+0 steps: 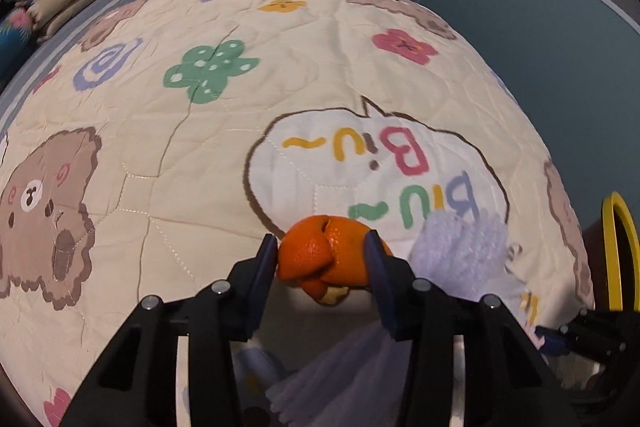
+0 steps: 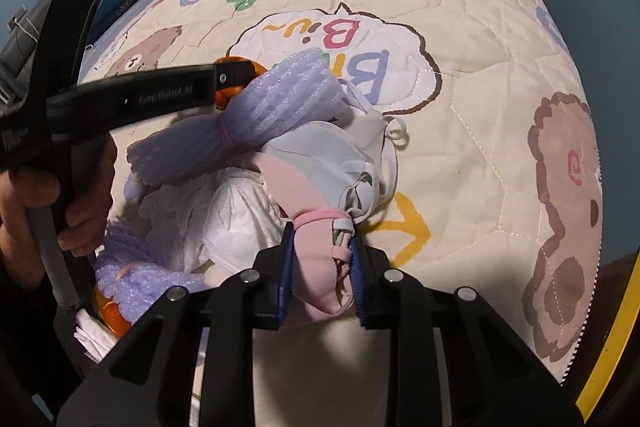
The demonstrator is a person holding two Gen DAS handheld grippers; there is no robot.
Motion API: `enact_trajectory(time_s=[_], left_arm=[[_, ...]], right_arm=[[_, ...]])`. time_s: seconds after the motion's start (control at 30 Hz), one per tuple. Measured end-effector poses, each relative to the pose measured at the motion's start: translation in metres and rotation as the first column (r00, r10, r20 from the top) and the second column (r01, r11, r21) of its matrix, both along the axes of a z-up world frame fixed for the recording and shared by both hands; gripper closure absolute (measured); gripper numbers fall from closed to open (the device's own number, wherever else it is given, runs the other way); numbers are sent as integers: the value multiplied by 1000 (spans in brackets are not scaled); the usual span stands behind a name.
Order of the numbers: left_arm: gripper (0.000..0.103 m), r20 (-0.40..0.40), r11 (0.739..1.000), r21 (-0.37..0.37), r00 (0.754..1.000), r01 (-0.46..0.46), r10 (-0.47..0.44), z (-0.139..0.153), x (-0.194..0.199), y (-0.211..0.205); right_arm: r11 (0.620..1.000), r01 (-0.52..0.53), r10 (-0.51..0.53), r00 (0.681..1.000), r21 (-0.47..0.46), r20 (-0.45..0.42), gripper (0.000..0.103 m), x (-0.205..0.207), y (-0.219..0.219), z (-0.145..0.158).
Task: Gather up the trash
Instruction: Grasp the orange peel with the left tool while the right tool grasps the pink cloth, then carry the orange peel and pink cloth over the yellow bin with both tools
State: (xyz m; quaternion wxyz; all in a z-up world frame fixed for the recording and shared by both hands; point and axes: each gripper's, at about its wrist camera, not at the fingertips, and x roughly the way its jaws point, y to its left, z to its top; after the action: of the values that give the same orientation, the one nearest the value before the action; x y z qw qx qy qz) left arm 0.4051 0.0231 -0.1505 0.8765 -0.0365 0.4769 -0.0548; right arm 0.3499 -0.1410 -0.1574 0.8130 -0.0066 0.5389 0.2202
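Orange peel sits pinched between the blue pads of the left gripper, just above the cartoon quilt. Beside it, the right gripper clamps a pink-and-grey face mask lying against purple foam netting and crumpled white tissue.

left gripper jaws clamp orange peel | purple foam net beside | on quilt

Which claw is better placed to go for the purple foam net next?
Neither is free: left claw is shut on the orange peel, right claw on the pink mask. Left is nearer the foam net.
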Motion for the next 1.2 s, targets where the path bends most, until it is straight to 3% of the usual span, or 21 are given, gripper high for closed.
enact_trajectory(time_s=[0.07,0.23,0.37,0.7,1.2], left_arm=[[60,-1,1000,21,1000,9,-9,1,-1,-2],[73,12,998,54,1000,-11,10,2,-3,-7],[80,35,999,23,999,-29,28,18,-10,-4],[80,93,999,-25,995,-40,42,67,-39,13],[80,140,993,-113,989,-23,39,101,-78,0]], right_arm=[[1000,7,-7,1000,9,-6,82,0,-1,1],[1000,12,-12,1000,17,18,85,-6,-3,11],[999,24,-26,998,39,55,85,-13,-11,29],[989,86,-99,988,117,116,85,-36,-51,72],[966,180,-214,959,184,188,85,-84,-124,120]])
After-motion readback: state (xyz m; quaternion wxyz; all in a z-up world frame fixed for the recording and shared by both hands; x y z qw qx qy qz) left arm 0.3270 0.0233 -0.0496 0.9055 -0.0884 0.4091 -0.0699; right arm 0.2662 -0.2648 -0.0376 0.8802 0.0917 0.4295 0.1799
